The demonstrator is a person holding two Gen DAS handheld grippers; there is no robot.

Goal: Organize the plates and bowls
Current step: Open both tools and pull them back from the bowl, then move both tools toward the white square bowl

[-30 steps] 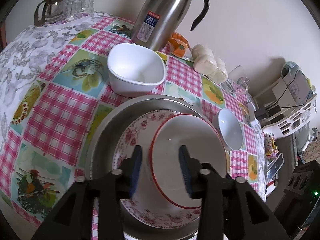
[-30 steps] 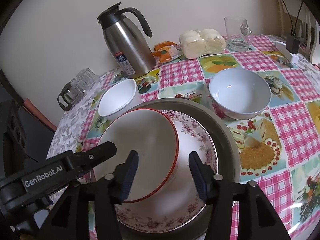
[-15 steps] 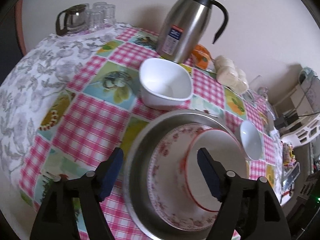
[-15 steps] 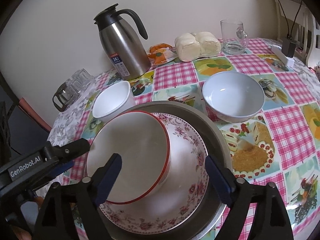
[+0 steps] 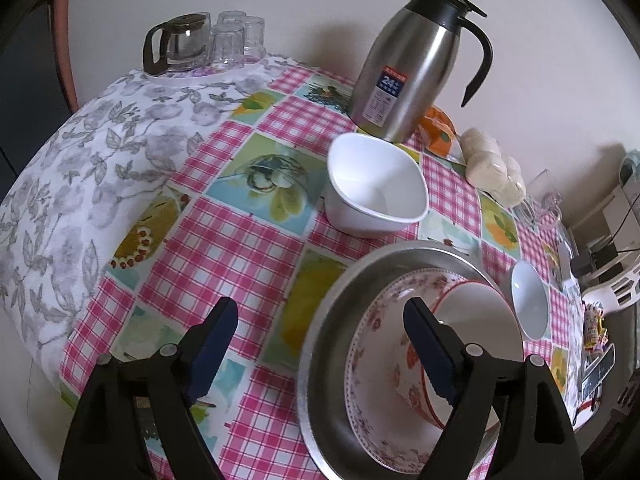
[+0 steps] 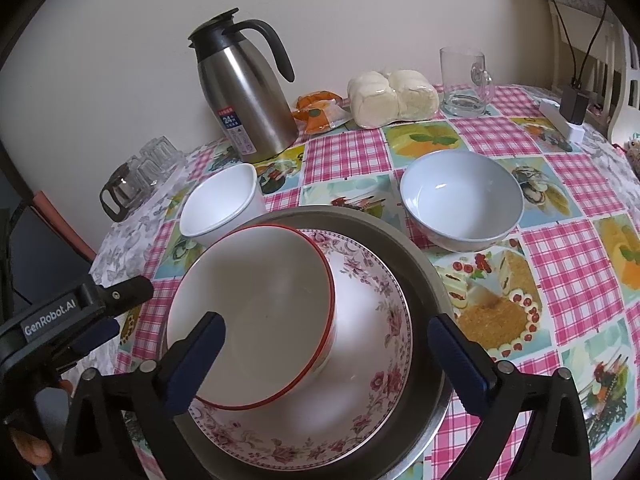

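Note:
A red-rimmed white bowl [image 6: 256, 312] [image 5: 472, 332] rests tilted in a floral plate [image 6: 372, 320] [image 5: 376, 344], which sits in a steel basin [image 6: 416, 264] [image 5: 340, 300]. My right gripper [image 6: 326, 322] hangs over them with its jaws opening wide; the pads touch nothing. My left gripper [image 5: 318, 316] straddles the basin's left rim, jaws opening and nothing gripped; its body [image 6: 80, 312] shows at the left of the right wrist view. A white square bowl [image 5: 376, 188] [image 6: 220, 208] and a pale blue round bowl [image 6: 460, 200] [image 5: 528, 300] stand on the tablecloth behind the basin.
A steel jug [image 5: 408, 68] [image 6: 244, 92] stands by the wall. A glass pot with tumblers [image 5: 200, 44] is at the far left corner. A bag of buns [image 6: 392, 96], a glass mug [image 6: 464, 80] and a charger [image 6: 568, 116] line the back right.
Both grippers' jaws spread apart and came off the red-rimmed bowl's rim. The left gripper drew away to the left of the bowl. The bowl stays tilted in the plate.

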